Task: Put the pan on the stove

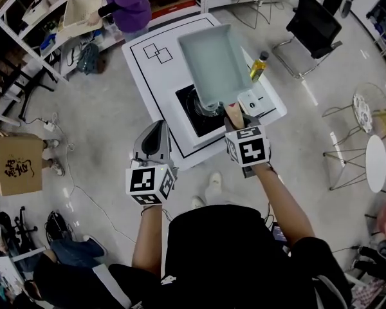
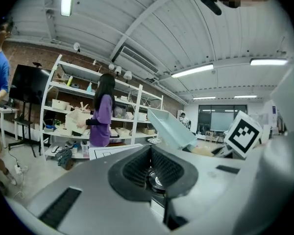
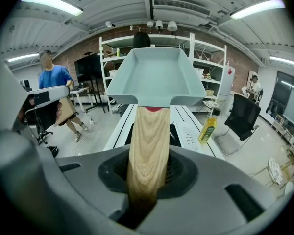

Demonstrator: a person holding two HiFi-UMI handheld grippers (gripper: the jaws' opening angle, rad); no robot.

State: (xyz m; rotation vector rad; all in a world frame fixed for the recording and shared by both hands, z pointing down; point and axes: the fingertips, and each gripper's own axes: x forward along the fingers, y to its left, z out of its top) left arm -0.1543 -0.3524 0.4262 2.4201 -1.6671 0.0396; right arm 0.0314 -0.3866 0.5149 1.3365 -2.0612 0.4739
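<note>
**Q:** Where is the pan [image 1: 213, 60]?

**A:** It is aloft and tilted above the counter [image 1: 156, 82], with its near end overhanging the stove [image 1: 198, 125]. The right hand-held gripper [image 1: 235, 116] pinches the wooden handle [image 3: 148, 146] at the pan's 6 o'clock.

**Q:** And the left hand-held gripper [image 1: 157, 131]?

**A:** Its jaws are spread with nothing between them. It hangs at the stove's 8 o'clock, near the counter's edge.

**Q:** Likely faults?

**A:** Three, by judgement:
- The grip is far out on the handle, so the pan's weight may pivot it in the pads.
- The oil bottle [image 1: 258, 65] stands at the pan's 3 o'clock, near its rim, and a rightward swing may topple it.
- A descent too far toward 12 o'clock would land the pan past the burner.
</note>
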